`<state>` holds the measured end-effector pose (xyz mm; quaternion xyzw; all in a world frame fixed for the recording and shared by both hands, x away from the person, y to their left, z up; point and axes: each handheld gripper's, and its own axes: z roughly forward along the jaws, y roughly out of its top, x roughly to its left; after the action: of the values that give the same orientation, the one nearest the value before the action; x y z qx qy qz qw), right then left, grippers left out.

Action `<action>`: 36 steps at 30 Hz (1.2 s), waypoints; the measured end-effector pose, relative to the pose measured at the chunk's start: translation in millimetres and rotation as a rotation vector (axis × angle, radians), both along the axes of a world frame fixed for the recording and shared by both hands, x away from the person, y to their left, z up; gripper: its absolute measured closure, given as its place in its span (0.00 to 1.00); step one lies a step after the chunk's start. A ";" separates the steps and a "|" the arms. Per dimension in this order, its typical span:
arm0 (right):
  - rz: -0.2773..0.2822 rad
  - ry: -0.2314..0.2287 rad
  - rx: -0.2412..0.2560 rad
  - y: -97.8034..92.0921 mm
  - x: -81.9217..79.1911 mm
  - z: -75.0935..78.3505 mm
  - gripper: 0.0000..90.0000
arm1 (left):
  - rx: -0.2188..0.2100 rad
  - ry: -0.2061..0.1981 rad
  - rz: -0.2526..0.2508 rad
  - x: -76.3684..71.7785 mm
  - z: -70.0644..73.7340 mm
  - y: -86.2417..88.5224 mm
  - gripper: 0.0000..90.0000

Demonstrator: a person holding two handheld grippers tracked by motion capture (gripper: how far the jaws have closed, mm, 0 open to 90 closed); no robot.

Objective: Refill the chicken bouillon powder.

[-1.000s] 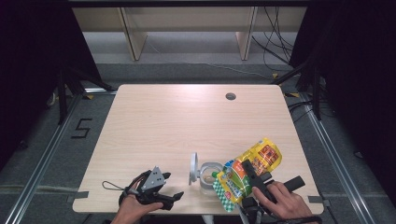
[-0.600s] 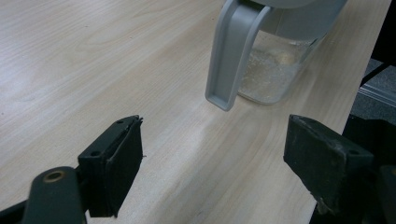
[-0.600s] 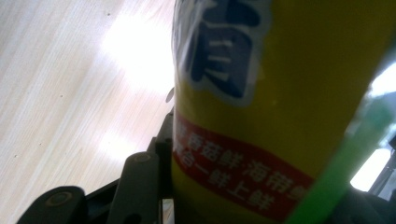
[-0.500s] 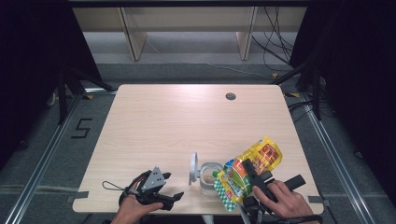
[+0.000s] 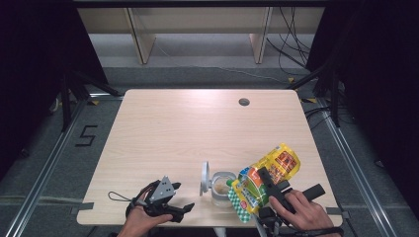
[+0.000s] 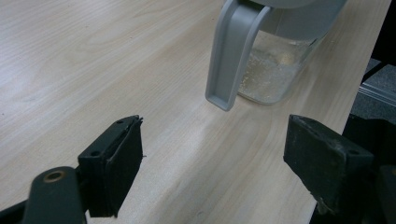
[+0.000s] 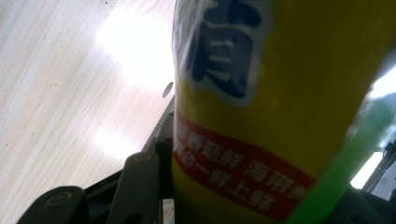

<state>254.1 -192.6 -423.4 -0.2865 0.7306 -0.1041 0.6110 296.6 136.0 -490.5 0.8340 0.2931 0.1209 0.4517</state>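
Fingers of the right gripper pinch the yellow packet, tipped over the open jar (some contents seemingly poured, more likely left), while the left gripper rests spread beside it.

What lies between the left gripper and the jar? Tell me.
Nothing: in the left gripper view only bare table runs from the open left gripper to the jar and its hanging grey lid. The high view agrees.
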 end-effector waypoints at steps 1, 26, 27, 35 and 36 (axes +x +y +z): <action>-0.006 0.003 0.004 -0.5 0.0 -0.2 0.66 | 0.001 0.002 -0.002 0.1 0.1 0.1 0.21; 0.003 -0.026 -0.027 -1.8 -0.2 2.2 0.67 | 0.007 0.004 -0.007 -0.2 0.1 -0.4 0.21; -0.009 -0.024 -0.015 -1.8 -1.0 1.0 0.67 | 0.003 0.004 -0.006 -0.1 -0.2 -0.7 0.21; 0.005 -0.022 -0.022 1.2 -1.2 -0.3 0.67 | 0.011 0.000 -0.002 -0.5 0.4 -0.2 0.21; 0.006 -0.017 -0.028 2.2 -1.3 -1.0 0.67 | 0.014 -0.003 -0.005 -0.4 0.8 0.1 0.21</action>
<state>252.8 -190.4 -424.4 -0.2963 0.7229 -0.1148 0.6135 296.2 136.2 -489.7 0.8377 0.2895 0.1229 0.4465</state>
